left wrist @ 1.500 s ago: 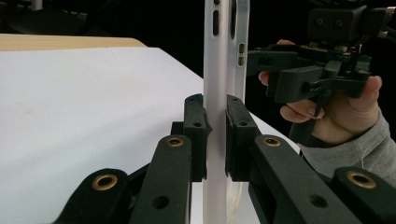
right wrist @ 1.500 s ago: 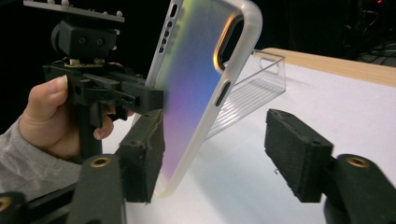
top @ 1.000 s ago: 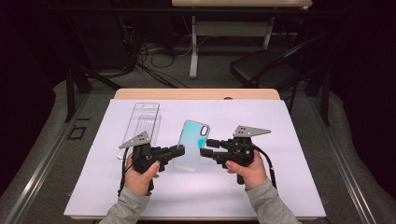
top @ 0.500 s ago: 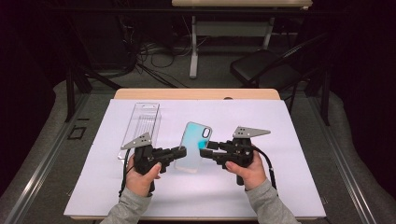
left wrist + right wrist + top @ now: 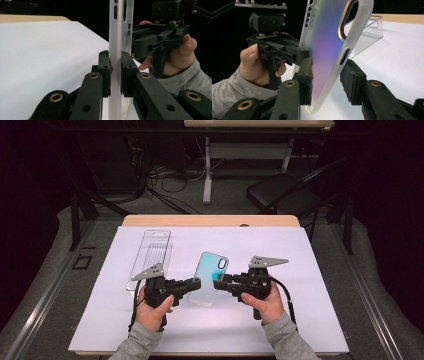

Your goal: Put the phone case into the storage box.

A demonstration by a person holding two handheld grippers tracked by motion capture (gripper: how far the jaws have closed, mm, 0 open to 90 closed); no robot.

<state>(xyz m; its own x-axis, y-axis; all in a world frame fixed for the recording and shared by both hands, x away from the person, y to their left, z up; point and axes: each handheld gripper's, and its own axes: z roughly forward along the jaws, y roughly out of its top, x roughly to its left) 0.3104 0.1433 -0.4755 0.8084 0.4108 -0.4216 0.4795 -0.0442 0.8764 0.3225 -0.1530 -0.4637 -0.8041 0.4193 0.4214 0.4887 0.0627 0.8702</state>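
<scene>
The phone case [image 5: 207, 279] stands nearly on edge above the white sheet [image 5: 310, 320] on the tabletop [image 5: 210, 220], between the two hands, with the clear tray [image 5: 151, 254] lying well apart at the left. The left gripper [image 5: 115, 72] is clenched on the case's near side edge, both pads flat against its frosted wall. The right gripper [image 5: 328, 83] faces it from the other side, and its jaws have just been closing with the opposite edge of the case between them; its left pad looks to be at the case's iridescent back, while the right pad stands just off the rim (so this grip is not yet made, as far as I can judge). The step in hand seems to be taking the case with the second gripper, likely to hand it over or to flex it. To do it well, hold the left grip firm and unmoving, bring the right jaws squarely onto the edge below the button slot, not across the camera cutout, and let both pads seat before any pull. A skewed bite on that thin, springy rim could twist the case out of the left pads.
</scene>
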